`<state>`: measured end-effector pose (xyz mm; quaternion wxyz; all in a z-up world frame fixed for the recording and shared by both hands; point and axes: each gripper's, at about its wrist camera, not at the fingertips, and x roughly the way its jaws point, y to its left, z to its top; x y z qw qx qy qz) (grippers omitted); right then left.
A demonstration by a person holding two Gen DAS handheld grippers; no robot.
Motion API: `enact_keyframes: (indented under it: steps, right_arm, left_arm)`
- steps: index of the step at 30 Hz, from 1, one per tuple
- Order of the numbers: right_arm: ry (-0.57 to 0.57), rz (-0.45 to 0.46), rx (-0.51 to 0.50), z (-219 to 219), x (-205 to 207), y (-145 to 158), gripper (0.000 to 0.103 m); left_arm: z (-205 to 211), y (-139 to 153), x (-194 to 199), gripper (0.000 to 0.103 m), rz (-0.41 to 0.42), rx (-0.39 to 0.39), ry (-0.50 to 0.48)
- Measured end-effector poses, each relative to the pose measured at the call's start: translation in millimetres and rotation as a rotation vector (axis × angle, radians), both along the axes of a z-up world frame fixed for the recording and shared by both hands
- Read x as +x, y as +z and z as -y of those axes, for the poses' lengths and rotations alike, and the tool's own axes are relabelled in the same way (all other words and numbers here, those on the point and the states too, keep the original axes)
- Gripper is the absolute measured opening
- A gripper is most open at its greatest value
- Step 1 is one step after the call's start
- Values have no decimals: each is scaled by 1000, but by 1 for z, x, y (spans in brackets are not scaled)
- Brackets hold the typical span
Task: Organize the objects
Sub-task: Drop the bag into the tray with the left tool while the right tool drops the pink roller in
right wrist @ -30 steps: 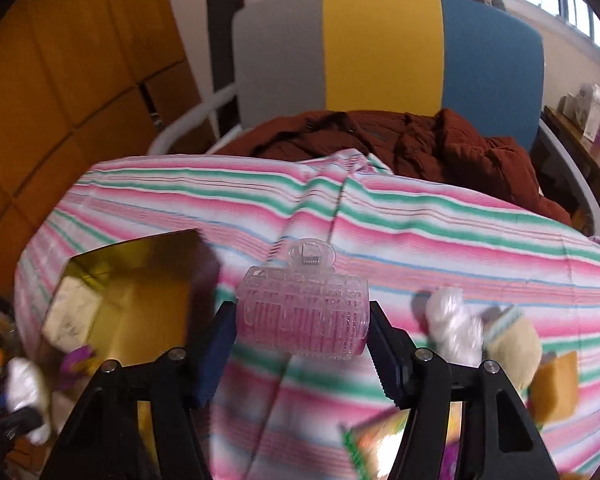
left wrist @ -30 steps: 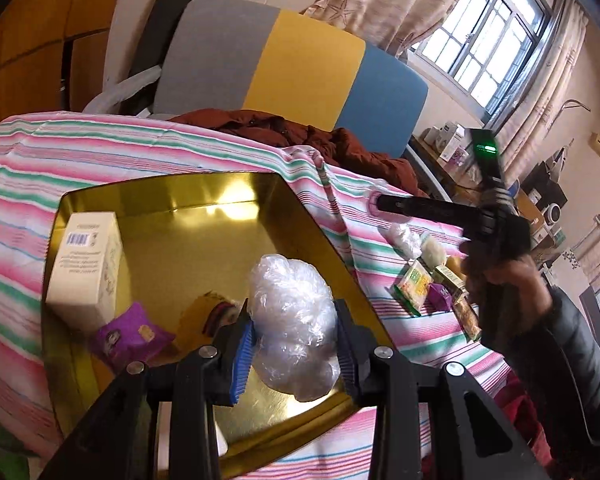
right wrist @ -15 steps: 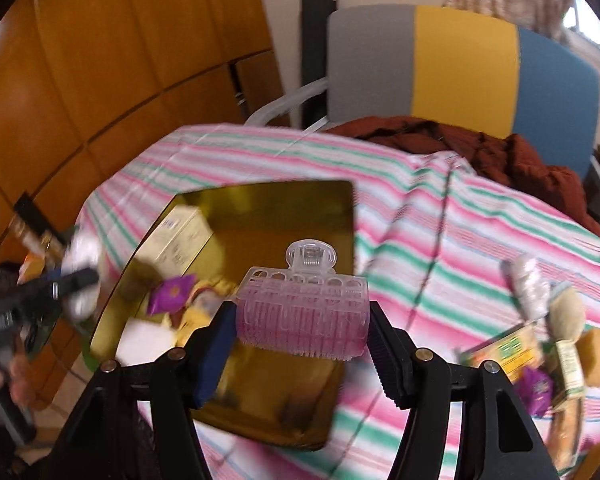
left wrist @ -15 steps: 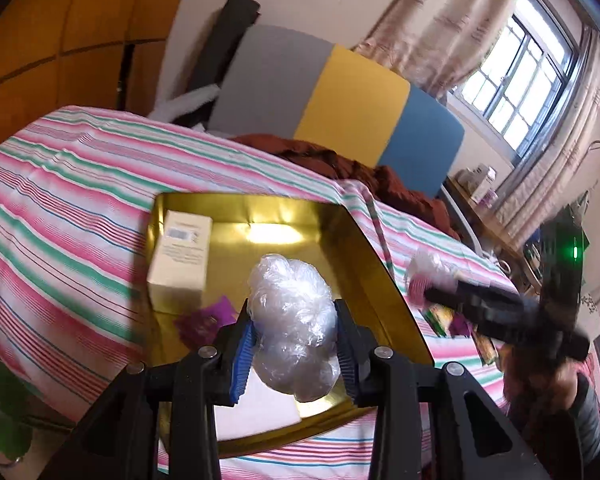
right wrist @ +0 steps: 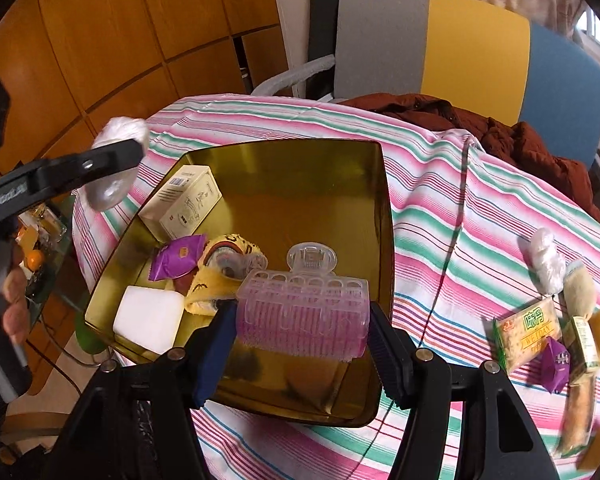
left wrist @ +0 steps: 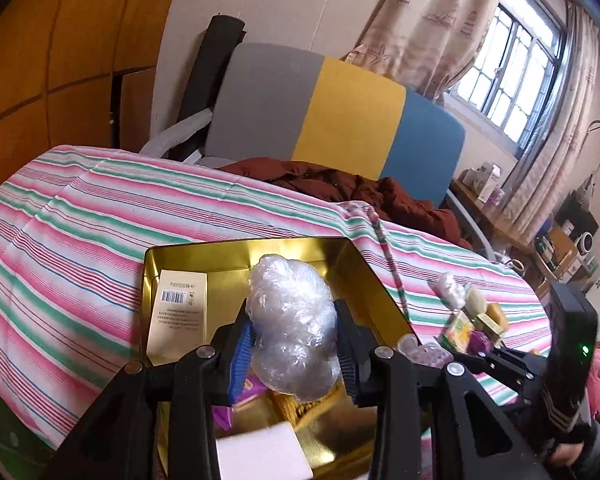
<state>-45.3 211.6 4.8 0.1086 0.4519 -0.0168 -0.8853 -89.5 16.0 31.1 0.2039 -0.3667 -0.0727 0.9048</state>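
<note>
Left gripper [left wrist: 294, 354] pinches a crumpled clear bag [left wrist: 292, 320] between its blue pads, low centre of the left wrist view, over the near part of the gold tray [left wrist: 360, 264]. In the right wrist view the same bag [right wrist: 118, 160] shows at upper left, held above the tray's left rim. Right gripper [right wrist: 302, 344] clamps a pink hair roller [right wrist: 304, 310] with a clear clip on top, bottom centre of its frame, above the tray's near right part. Tray [right wrist: 332, 184] sits on a striped cloth [right wrist: 460, 220]. Inside it, along the left: a white box [right wrist: 182, 202] with barcode at the far end, a purple packet [right wrist: 178, 256], a yellow patterned item [right wrist: 224, 272], and a white block [right wrist: 148, 316] nearest. At the right of the frame, on the cloth well apart from the tray, a loose cluster: a small clear bag [right wrist: 546, 258], a green-and-yellow cracker pack [right wrist: 528, 332], another purple packet [right wrist: 556, 362], and other snack items, partly blurred. A hand [right wrist: 8, 300] at the left edge grips the left tool's handle. Behind, a grey-yellow-blue chair [right wrist: 472, 48] with a brown garment [right wrist: 460, 116].
</note>
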Motion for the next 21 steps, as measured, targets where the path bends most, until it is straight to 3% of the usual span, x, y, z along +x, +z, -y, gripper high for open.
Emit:
enact_keyframes:
  steps: [4, 6, 10, 21]
  right_arm:
    - [4, 10, -1, 5, -2, -4, 65]
    - [7, 15, -7, 7, -2, -6, 65]
    - [11, 22, -14, 11, -2, -8, 70]
    - [-26, -16, -22, 14, 9, -1, 82]
  left_arm:
    - [-5, -6, -13, 39, 3, -30, 4]
    - [-7, -9, -15, 47, 11, -47, 10]
    - [-7, -15, -19, 52, 30, -64, 27]
    - [10, -17, 9, 52, 48, -56, 101]
